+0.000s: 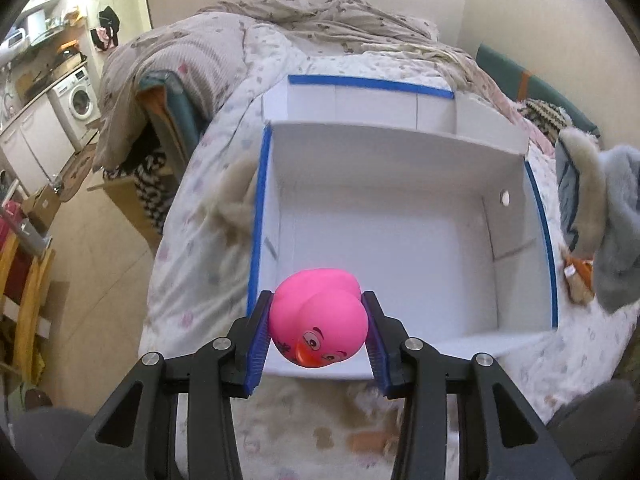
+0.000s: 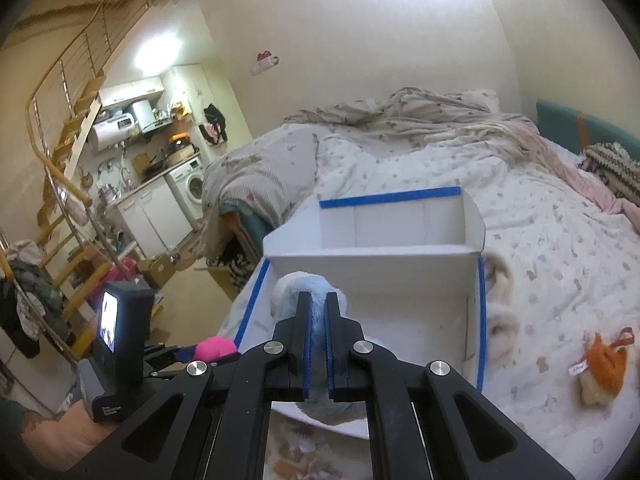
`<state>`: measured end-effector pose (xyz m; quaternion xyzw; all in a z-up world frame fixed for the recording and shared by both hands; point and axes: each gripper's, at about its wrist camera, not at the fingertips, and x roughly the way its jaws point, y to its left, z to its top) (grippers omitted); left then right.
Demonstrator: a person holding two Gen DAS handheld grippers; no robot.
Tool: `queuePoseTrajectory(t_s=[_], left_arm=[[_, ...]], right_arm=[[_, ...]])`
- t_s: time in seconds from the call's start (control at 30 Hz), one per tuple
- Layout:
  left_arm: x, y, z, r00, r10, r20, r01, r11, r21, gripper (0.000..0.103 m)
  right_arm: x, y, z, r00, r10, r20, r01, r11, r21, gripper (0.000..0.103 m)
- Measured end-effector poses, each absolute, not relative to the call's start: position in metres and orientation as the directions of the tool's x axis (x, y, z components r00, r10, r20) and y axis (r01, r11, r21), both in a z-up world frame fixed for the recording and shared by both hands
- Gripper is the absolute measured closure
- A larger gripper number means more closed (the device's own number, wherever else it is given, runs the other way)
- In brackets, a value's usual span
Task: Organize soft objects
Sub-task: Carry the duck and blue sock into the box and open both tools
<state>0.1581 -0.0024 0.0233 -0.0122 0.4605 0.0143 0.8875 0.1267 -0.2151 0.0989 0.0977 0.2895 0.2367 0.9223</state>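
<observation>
Jaws of the left gripper (image 1: 318, 336) clamp a pink rubber duck (image 1: 319, 318) over the white box's (image 1: 400, 216) near edge; the right gripper (image 2: 319, 344) pinches a pale-blue plush (image 2: 308, 288) above the box on the bed (image 2: 540, 248).

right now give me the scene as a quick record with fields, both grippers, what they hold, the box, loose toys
left gripper: shut on the pink rubber duck, held over the box's near edge
right gripper: shut on a pale blue fluffy toy, at the box's near edge
white box: open, blue-taped rims, on the bed; nothing seen inside
orange plush toy: lying on the bed, to the right of the box
cream fluffy item: against the box's right outer wall
</observation>
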Motion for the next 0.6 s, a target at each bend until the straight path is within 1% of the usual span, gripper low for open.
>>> queuePoseTrajectory(t_s=[0.07,0.23,0.6], left_arm=[[0.171,-0.005,0.024,0.572,0.008,-0.820,-0.040,0.999,-0.018,0.064],[0.195,-0.016,0.014,0.563,0.026,-0.826,-0.036,0.999,0.007,0.064],[0.237,-0.036,-0.036,0.486,0.038,-0.873,-0.011,0.999,0.037,0.064]], right_arm=[[0.136,-0.217,0.094,0.717,0.492,-0.494,-0.371,0.869,0.327,0.096],[0.164,-0.220,0.073,0.690,0.495,-0.529,-0.343,0.866,0.363,0.096],[0.224,-0.225,0.005,0.605,0.455,-0.653,-0.252,0.888,0.385,0.096]])
